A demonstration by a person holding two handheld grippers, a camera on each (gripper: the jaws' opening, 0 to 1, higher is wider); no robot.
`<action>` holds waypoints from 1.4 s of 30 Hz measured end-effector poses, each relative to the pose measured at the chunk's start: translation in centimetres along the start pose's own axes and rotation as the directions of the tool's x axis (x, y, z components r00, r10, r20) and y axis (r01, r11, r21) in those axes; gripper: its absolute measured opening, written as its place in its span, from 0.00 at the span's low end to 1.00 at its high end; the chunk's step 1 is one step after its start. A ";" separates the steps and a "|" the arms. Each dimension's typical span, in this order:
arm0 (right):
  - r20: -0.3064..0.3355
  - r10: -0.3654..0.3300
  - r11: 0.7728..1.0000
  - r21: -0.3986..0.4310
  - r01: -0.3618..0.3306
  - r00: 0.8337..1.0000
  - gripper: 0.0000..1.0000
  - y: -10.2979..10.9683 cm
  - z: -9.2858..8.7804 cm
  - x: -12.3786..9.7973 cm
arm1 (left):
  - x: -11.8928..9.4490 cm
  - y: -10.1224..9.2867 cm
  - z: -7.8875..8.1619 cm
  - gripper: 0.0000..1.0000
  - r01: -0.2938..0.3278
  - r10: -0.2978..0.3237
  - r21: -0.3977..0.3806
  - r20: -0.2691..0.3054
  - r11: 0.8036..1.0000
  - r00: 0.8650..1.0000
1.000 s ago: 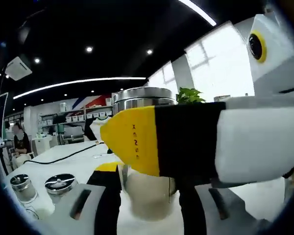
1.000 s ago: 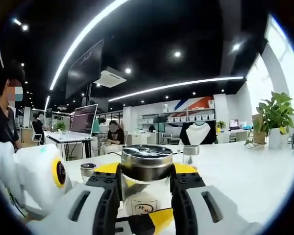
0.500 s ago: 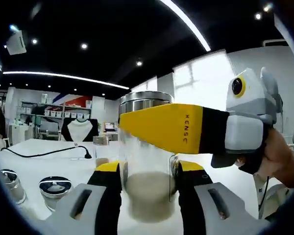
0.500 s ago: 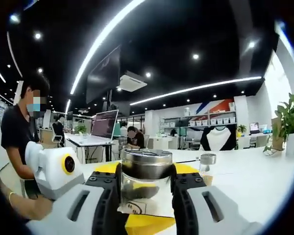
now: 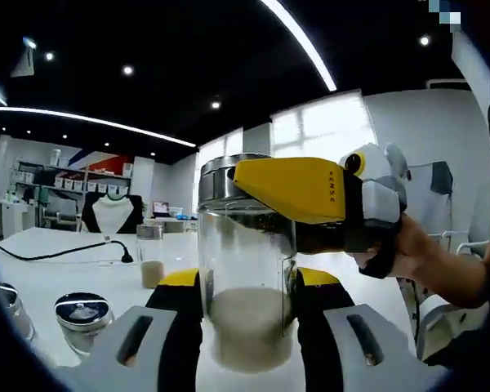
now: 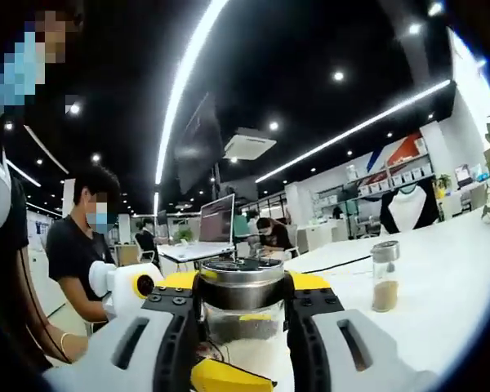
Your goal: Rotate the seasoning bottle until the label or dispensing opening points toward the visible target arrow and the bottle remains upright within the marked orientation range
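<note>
The seasoning bottle (image 5: 245, 245) is clear glass with a steel lid and pale powder in its bottom. It stands upright between the jaws of my left gripper (image 5: 247, 282), which is shut on its lower body. My right gripper (image 5: 253, 184) reaches in from the right in a person's hand, its yellow jaw lying against the bottle just under the lid. In the right gripper view the bottle (image 6: 241, 322) fills the middle, and my right gripper (image 6: 242, 282) is shut on its lid. My left gripper (image 6: 224, 376) shows low in front. No label or arrow shows.
On the white table (image 5: 57, 278) stand a small glass shaker (image 5: 151, 261), two steel-lidded jars (image 5: 80, 314) and a black cable (image 5: 65, 253). The small shaker (image 6: 384, 273) shows again at the right. People sit at desks behind (image 6: 86, 245).
Both cameras have swung around the bottle. In the left gripper view the right gripper's body has drawn off to the right. The label seen earlier in the right gripper view has gone out of sight.
</note>
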State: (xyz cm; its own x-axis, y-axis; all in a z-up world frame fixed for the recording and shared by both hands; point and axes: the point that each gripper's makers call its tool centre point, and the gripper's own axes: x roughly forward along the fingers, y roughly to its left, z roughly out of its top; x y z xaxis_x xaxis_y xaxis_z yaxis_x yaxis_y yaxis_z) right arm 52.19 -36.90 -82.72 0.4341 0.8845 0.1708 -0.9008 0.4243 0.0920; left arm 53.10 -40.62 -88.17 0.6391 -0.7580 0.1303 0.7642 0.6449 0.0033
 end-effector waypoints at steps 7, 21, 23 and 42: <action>-0.057 0.127 0.991 -0.029 -0.129 0.990 0.39 1.4 -0.5 -0.5 | -0.2 -0.7 -0.5 0.46 0.074 -0.074 0.008 -0.022 0.997 0.997; -0.042 0.068 0.996 -0.060 -0.071 0.997 0.37 1.2 -1.2 -0.2 | 0.0 -0.7 -1.5 0.46 0.078 -0.081 -0.056 -0.056 0.995 0.995; -0.048 0.040 0.996 -0.073 -0.043 0.998 0.37 0.9 -1.6 -0.1 | 0.0 -0.6 -2.0 0.46 0.068 -0.073 -0.071 -0.068 0.995 0.995; -0.056 -0.051 0.996 -0.081 0.047 0.997 0.37 -0.2 -3.4 1.1 | -1.1 2.4 -3.9 0.45 -0.180 0.197 0.094 -0.219 0.979 0.956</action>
State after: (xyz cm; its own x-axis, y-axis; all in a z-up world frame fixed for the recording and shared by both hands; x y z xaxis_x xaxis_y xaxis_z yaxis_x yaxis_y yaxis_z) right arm 52.78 -35.39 -85.85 0.4785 0.8711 0.1104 -0.8774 0.4794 0.0205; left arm 54.59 -38.64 -92.22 0.7801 -0.6189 -0.0922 0.6251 0.7771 0.0728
